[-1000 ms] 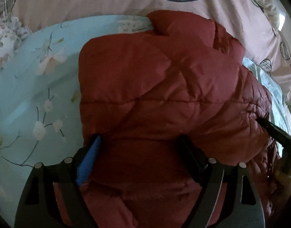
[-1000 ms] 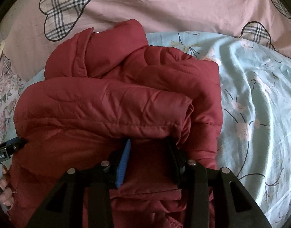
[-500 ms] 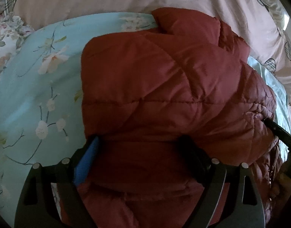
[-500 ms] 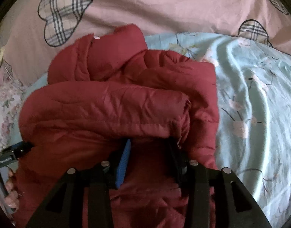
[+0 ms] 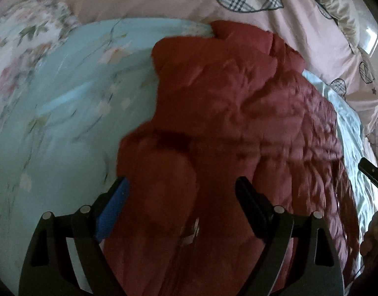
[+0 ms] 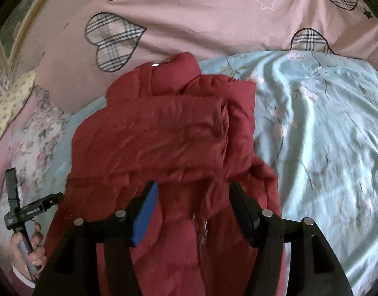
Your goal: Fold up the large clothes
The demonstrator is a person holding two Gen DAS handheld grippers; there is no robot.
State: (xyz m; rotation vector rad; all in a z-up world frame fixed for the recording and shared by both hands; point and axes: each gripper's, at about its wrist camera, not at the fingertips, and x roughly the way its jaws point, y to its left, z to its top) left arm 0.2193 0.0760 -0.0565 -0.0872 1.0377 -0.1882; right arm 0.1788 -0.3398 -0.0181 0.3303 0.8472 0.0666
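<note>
Both grippers are drawing back from the fold since the earlier frames: the top layer that was draped over the fingertips 0.5 s ago is now lying further away, and both views are blurring with motion. More of the lower part of the red puffer jacket [image 6: 164, 138] is showing between the fingers, and the left tool, seen at the left edge of the right wrist view, is now sitting clear of the jacket's side.

Spring-back is the main risk. Puffy filling is pushing against the crease, so the top layer is likely to slide or flop open once nothing is pressing on it. Slippery shell fabric is adding to that. A retreating finger could also catch the loose near edge and drag the stack askew.

Fingers of the left gripper [image 5: 182, 192] are standing apart with jacket fabric lying between them, not pinched. On the right gripper [image 6: 192, 192] the fingers are also spread, straddling a ridge of fabric without clamping it.

Quilted, glossy and dark red, the jacket is lying doubled over on the pale blue floral bedsheet [image 6: 324, 128], its collar end pointing toward the pink quilt with plaid hearts [image 6: 213, 24]. Its stitched panels are bulging, and the top layer is sitting uneven, with one corner overhanging on the right.
</note>
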